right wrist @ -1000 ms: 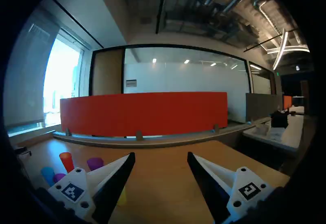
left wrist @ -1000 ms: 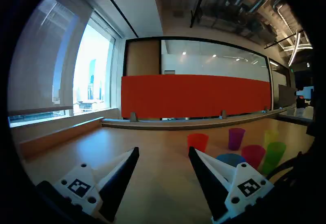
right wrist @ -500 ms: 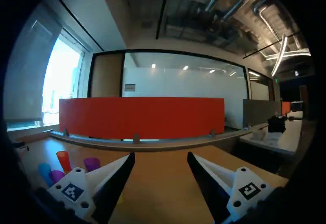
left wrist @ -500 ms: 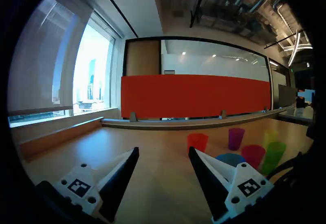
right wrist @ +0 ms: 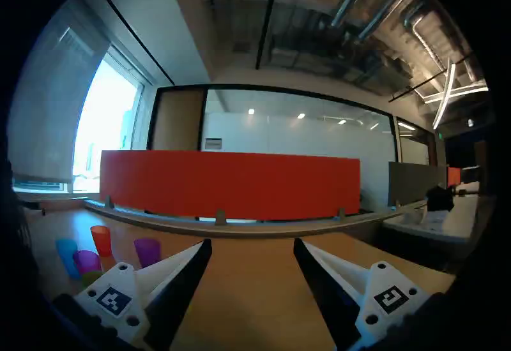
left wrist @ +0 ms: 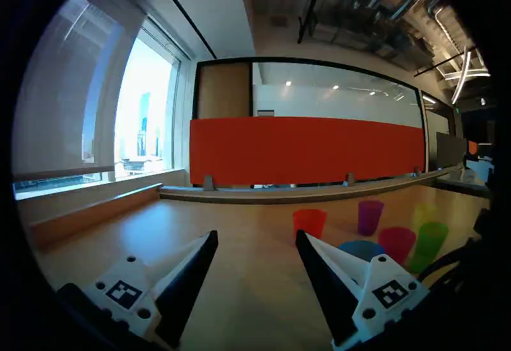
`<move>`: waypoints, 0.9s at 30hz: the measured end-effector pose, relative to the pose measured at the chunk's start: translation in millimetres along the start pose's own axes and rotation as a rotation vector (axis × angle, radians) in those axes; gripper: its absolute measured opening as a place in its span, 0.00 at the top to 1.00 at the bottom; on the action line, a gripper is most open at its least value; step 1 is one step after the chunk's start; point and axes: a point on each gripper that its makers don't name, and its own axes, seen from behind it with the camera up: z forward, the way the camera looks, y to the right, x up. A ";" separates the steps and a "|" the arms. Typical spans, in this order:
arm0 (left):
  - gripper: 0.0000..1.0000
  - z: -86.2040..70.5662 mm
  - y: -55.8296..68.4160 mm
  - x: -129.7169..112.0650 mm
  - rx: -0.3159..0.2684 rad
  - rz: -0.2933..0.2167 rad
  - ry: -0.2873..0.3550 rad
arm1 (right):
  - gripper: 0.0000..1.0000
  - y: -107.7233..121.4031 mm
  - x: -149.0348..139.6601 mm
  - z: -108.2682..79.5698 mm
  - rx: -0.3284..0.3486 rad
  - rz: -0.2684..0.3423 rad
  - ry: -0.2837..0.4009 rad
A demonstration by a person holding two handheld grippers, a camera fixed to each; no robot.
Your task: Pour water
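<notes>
- The left gripper (left wrist: 256, 235) is hovering low over the wooden table (left wrist: 211, 220), its jaws standing wide apart with nothing between them.
- Six cups are sitting on the table ahead and to its right, one of each colour: red cup (left wrist: 310, 222), purple cup (left wrist: 370, 216), yellow cup (left wrist: 424, 213), green cup (left wrist: 432, 241), pink cup (left wrist: 397, 242), blue cup (left wrist: 359, 249).
- All six are standing upright — long axis vertical, mouths pointing up.
- The right gripper (right wrist: 252, 242) is gaping too, gripping nothing; in the right gripper view the cups are sitting far to its left, five countable there.
- A red partition (left wrist: 306, 150) is running along the table's far edge.
</notes>
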 end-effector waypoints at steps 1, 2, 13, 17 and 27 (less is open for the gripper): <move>0.10 0.0 -0.1 0.0 0.000 0.000 0.000 | 0.01 0.4 -5.0 -0.7 -0.001 0.001 -0.005; 0.10 0.0 -0.2 0.0 0.000 0.000 0.000 | 0.01 0.9 -10.7 -1.5 -0.001 0.002 -0.010; 0.10 0.6 0.0 0.1 0.000 0.000 0.000 | 0.01 1.1 -35.1 0.4 0.012 0.003 -0.034; 0.10 0.7 0.2 0.2 0.000 0.000 0.000 | 0.01 -0.3 -40.1 2.9 0.020 0.012 -0.043; 0.10 0.2 -0.1 -0.1 0.000 0.000 0.000 | 0.01 3.5 -45.9 3.7 0.016 0.029 -0.069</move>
